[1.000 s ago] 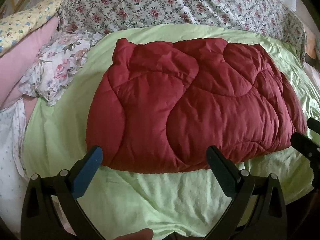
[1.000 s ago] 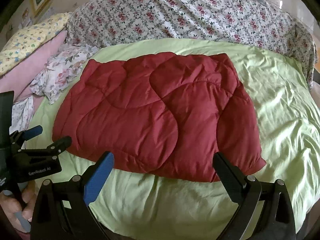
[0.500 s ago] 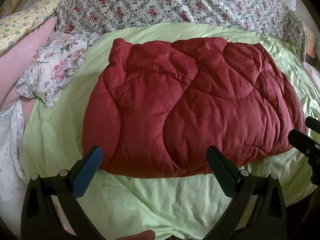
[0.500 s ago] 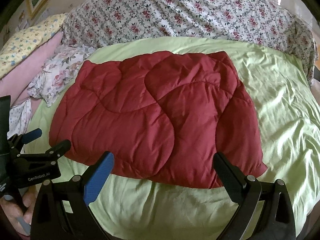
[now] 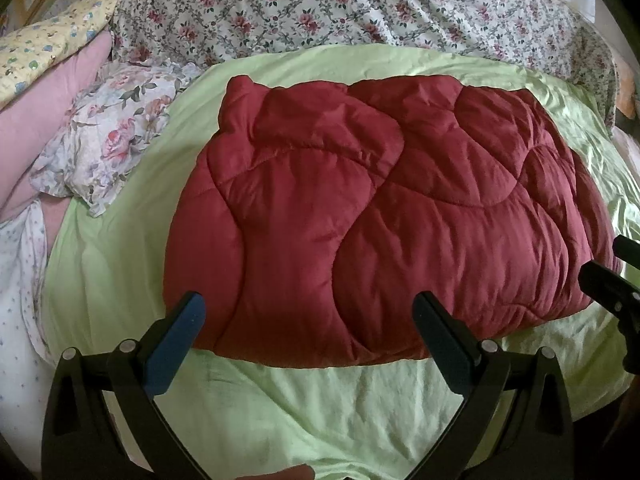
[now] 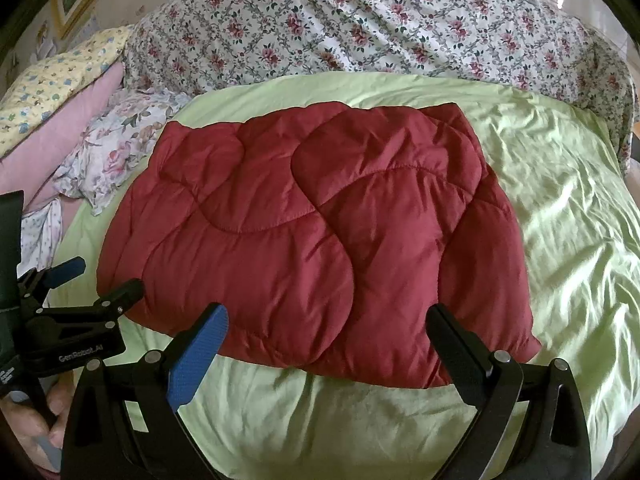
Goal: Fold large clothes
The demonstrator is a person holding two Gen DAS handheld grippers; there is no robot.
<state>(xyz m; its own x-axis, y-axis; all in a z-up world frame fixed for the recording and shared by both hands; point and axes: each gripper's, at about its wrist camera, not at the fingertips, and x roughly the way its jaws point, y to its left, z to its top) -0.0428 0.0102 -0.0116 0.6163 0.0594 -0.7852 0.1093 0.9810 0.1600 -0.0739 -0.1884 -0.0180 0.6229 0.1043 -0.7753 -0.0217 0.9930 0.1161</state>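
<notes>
A dark red quilted garment (image 5: 380, 216) lies folded into a rough rectangle on a light green sheet (image 5: 320, 408); it also shows in the right wrist view (image 6: 312, 236). My left gripper (image 5: 310, 312) is open and empty, its jaws wide apart just above the garment's near edge. My right gripper (image 6: 328, 324) is open and empty, also over the near edge, toward the garment's right side. The left gripper shows at the left edge of the right wrist view (image 6: 100, 280), and the right gripper's tips at the right edge of the left wrist view (image 5: 612, 276).
A floral rose-print quilt (image 6: 380, 24) is piled behind the green sheet (image 6: 560, 200). A floral pillow (image 5: 108, 140), a pink pillow (image 5: 52, 112) and a yellow patterned pillow (image 5: 44, 40) lie at the left. The bed's near edge is just below the grippers.
Both grippers have moved slightly forward, so the garment's near edge now sits lower, between the jaws. The garment itself has not moved.
</notes>
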